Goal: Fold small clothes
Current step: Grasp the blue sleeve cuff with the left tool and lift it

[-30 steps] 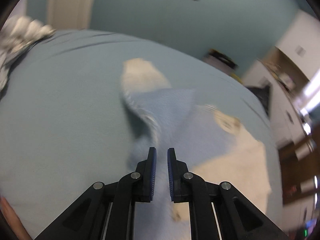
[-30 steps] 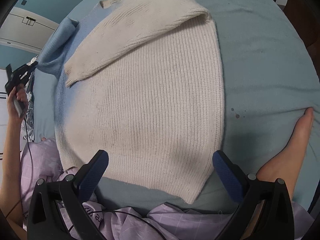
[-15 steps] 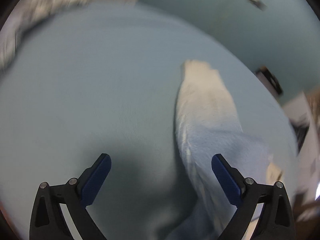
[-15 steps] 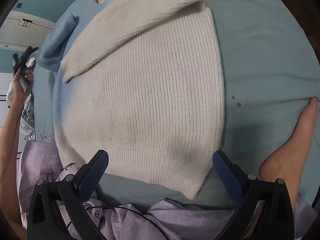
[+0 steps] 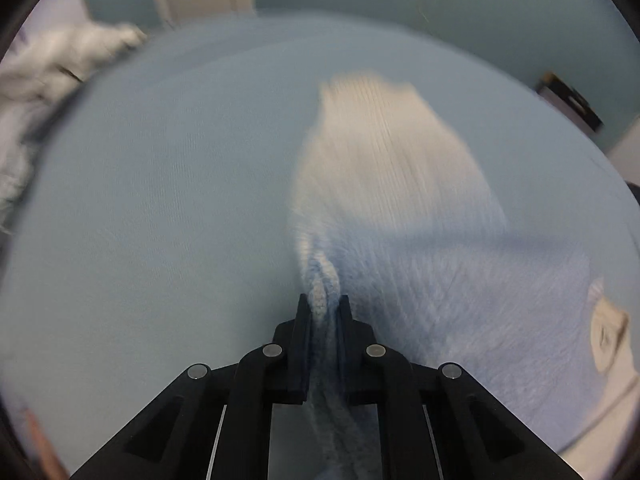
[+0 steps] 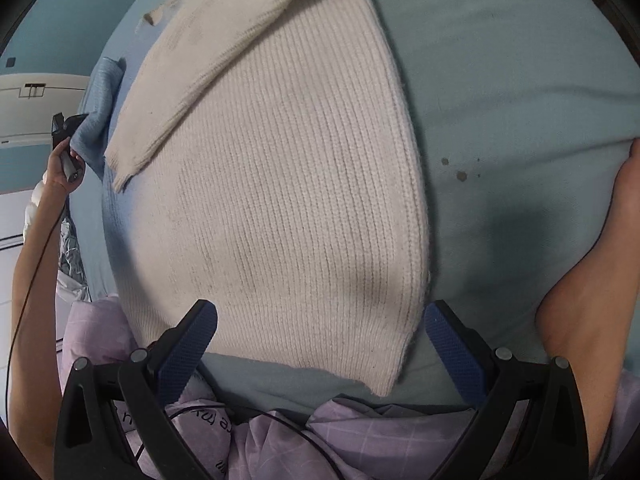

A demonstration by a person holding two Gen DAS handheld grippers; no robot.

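Observation:
A cream and light-blue ribbed knit sweater (image 6: 288,184) lies flat on a pale blue bedsheet (image 6: 500,92), one cream sleeve (image 6: 208,80) folded across its chest. My left gripper (image 5: 324,308) is shut on the edge of the other sleeve (image 5: 392,184), which is blue with a cream cuff; it also shows small in the right wrist view (image 6: 70,128), gripping the blue sleeve (image 6: 100,100). My right gripper (image 6: 320,340) is open and empty, hovering over the sweater's hem.
A lilac checked garment (image 6: 360,440) covers the person's lap at the near edge. A bare foot and leg (image 6: 592,280) rest on the sheet at right. Crumpled white fabric (image 5: 52,76) lies at the bed's far left.
My left gripper was shut, opened wide half a second ago, and has now closed on the sleeve's edge. My right gripper has moved in slightly closer over the hem.

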